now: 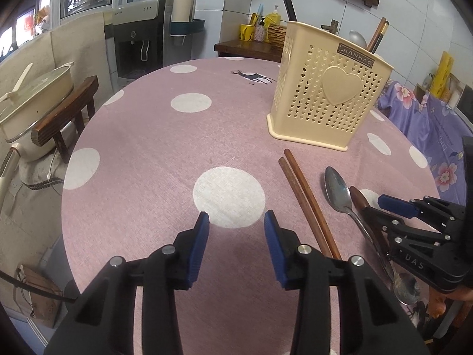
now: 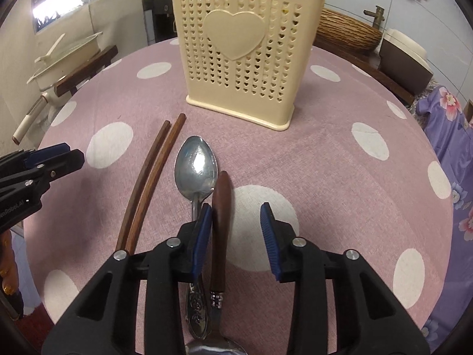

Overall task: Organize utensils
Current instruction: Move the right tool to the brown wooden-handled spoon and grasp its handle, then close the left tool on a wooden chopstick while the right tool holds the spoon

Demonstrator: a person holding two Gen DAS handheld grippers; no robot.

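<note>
Right gripper (image 2: 236, 224) hangs with fingers apart around the brown-handled spoon (image 2: 221, 207) at lower centre; its left pad touches the steel spoon (image 2: 195, 168), so closing may drag both. Left gripper (image 1: 236, 230), also apart, holds nothing. Holder (image 2: 242, 53) stands top centre, chopsticks (image 2: 147, 177) left.

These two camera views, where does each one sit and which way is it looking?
Left wrist view: sits on the left gripper, jaws open over the pink polka-dot tablecloth; right gripper shows at its right edge.
Right wrist view: sits on the right gripper, jaws open around the wooden-handled spoon; left gripper at left.
Both share the cream perforated plastic utensil holder, brown wooden chopsticks and steel spoon.
</note>
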